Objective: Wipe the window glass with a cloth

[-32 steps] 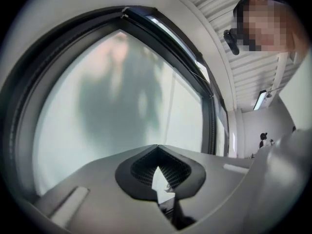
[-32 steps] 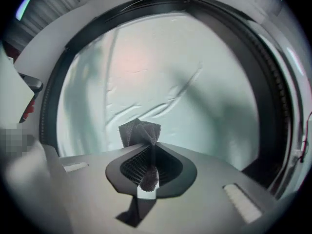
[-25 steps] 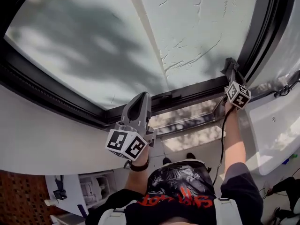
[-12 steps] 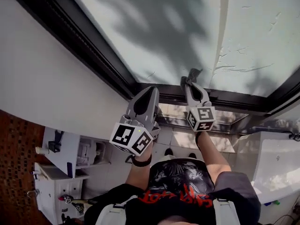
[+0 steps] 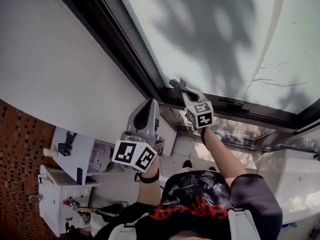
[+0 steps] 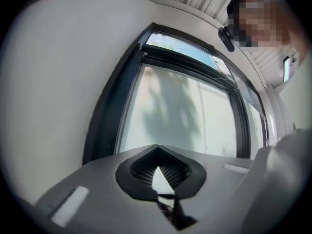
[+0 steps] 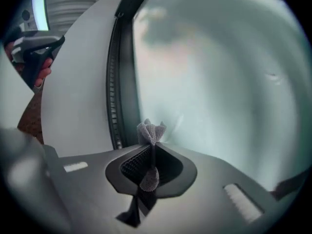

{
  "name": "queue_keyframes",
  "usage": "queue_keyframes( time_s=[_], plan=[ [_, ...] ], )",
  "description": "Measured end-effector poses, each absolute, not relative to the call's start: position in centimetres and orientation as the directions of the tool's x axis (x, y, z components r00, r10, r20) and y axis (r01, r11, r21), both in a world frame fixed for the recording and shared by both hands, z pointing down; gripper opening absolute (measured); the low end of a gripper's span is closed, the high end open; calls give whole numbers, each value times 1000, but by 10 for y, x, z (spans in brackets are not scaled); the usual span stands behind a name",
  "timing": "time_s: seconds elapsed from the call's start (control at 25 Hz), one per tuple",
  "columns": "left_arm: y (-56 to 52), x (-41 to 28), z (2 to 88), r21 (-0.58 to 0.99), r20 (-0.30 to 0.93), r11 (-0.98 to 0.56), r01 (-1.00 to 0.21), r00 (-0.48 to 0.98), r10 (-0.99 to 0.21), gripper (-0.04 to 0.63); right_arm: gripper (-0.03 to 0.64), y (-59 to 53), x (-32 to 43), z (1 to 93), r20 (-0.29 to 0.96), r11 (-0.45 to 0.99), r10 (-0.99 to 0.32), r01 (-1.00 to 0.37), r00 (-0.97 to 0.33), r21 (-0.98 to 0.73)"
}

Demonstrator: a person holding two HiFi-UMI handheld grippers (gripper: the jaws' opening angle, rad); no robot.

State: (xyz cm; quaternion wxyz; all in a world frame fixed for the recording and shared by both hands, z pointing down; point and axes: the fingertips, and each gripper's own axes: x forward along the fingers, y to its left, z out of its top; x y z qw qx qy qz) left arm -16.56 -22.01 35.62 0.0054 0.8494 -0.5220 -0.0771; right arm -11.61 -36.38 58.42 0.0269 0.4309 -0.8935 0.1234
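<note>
Wiping is judged under way: the cloth (image 7: 152,128) is pinched by the right tongs (image 7: 150,149) and held at the window glass (image 5: 225,34) beside the frame (image 5: 125,44). The left tongs (image 6: 157,149) are pressed together, empty. Marks (image 5: 272,80) are seen, so more glass is judged left.

- We take this for a bathroom in a home.
- Left of the left tongs (image 5: 150,102) and back from their tip, a surface of small brown mosaic tiles (image 5: 20,154) meets a white cabinet (image 5: 52,196) with small things on it.
- Right of the right tongs (image 5: 175,82), at the head view's edge, we see a glossy white basin or tub (image 5: 300,184); we cannot tell which.
- Ahead of both tongs, clouded window glass (image 5: 210,29) sits in a dark window frame (image 5: 115,39) set into a plain white wall (image 5: 55,59).
</note>
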Motion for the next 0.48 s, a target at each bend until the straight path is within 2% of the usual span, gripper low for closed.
queue_keyframes(
  time_s=[0.24,0.36,0.48],
  plan=[
    [-243,-69,363,72,-112,-650,-756,642,-759,-18,26,-333,110,572,111,266,-950,-942,-293,-206],
    [-242,-22,363,47,-107,-727,-685,720,-685,-18,26,-303,236,586,162,58,-983,-978,-91,-200],
    [-240,7,363,35,-100,-763,-646,757,-646,-18,26,-264,367,607,235,-217,-956,-960,173,-175]
  ],
)
